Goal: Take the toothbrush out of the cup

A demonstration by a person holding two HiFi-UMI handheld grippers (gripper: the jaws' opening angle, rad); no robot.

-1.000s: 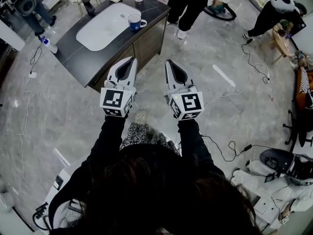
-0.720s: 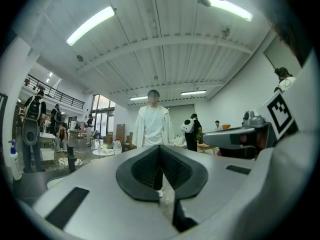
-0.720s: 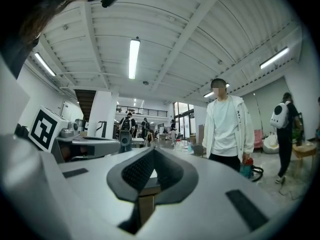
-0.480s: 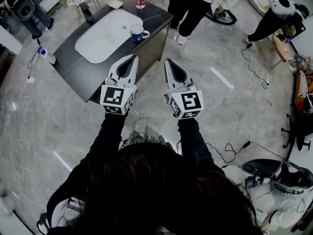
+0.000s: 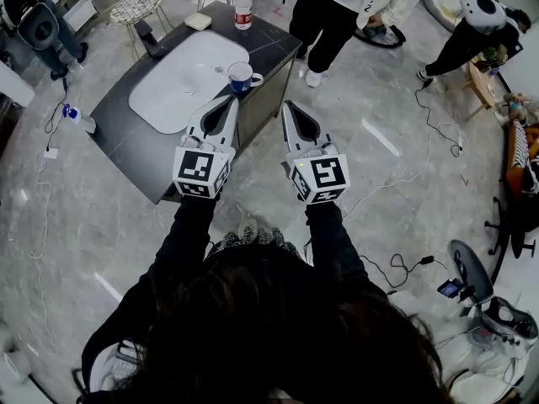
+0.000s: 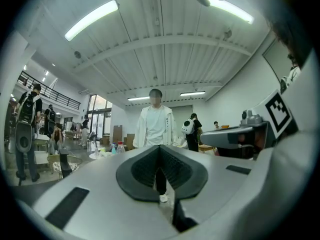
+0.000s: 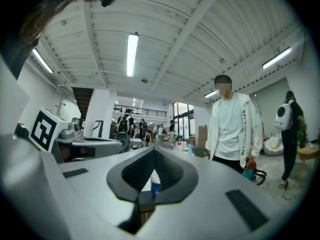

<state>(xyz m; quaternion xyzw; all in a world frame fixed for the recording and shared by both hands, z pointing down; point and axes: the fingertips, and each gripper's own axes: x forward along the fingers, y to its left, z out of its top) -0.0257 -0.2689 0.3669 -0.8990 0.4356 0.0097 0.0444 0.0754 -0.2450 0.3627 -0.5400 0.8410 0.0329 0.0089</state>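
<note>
head view: we see the left gripper [image 5: 229, 99] and right gripper [image 5: 287, 105] clenched shut, empty, level, side by side. near the left tips a blue ceramic cup [image 5: 242, 77] stands on the dark stone counter [image 5: 135, 133], beside a white oval basin [image 5: 181, 78]. we cannot make out the toothbrush.

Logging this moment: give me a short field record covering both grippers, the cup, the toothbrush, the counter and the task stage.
left gripper: jaws together, empty, short of the cup
right gripper: jaws together, empty, level with the left one
cup: blue, upright, at the counter's edge beside the sink
toothbrush: too small to make out in the cup
counter: dark top with a white sink; a bottle stands at its far end
task stage: cup not yet reached, nothing held
</note>
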